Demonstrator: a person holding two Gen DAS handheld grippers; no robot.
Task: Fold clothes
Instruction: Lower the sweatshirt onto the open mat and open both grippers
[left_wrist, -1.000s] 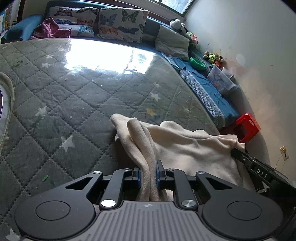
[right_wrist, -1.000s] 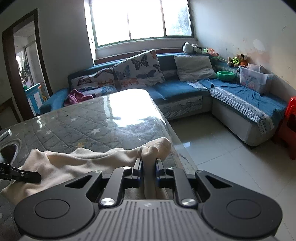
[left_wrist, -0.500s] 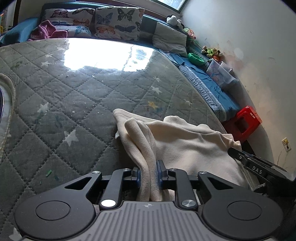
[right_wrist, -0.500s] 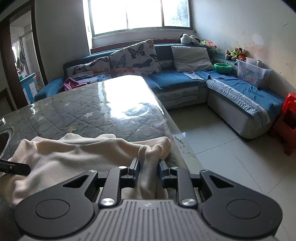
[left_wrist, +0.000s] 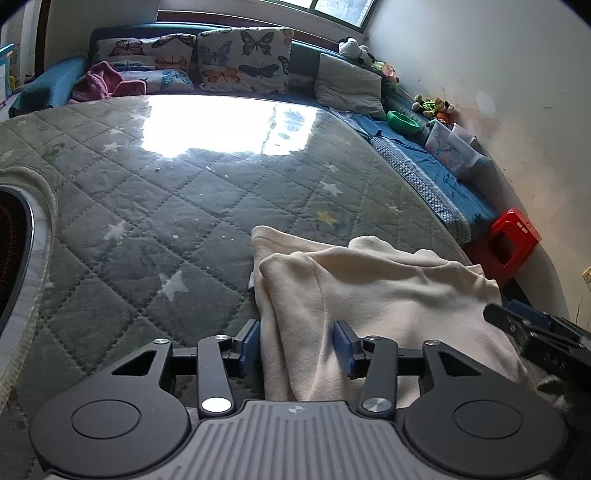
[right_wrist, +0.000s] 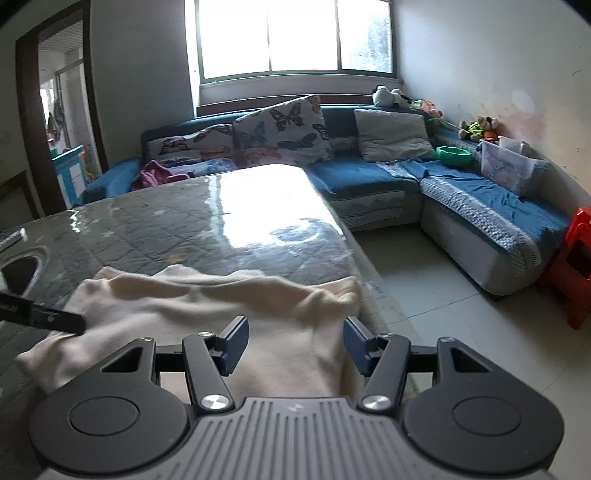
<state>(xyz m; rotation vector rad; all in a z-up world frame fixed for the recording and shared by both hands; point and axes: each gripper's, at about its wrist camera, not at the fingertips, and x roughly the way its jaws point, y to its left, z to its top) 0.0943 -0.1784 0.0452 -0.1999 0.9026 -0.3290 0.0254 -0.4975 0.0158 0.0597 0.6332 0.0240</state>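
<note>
Left wrist view: left gripper (left_wrist: 297, 345) stands part-open, its jaws having just been opening; the cream fleece garment (left_wrist: 373, 295) lies between the blue pads (left_wrist: 250, 345), the left pad just beside the cloth edge, the right pad over the cloth, neither pinching it. The garment lies in loose folds on the grey quilted, star-patterned bench (left_wrist: 166, 206), near its right edge. The tip of the right gripper (left_wrist: 524, 325) shows at the garment's right side.

Right wrist view: right gripper (right_wrist: 295, 343) likewise stands part-open, jaws just having been opening, with the cream fleece garment (right_wrist: 221, 306) slack between the pads (right_wrist: 233, 345) and not gripped. The garment rests at the bench's (right_wrist: 184, 229) near right corner, beside the tiled floor (right_wrist: 436, 280). A black finger of the left gripper (right_wrist: 55, 319) reaches over the garment's left end.
</note>
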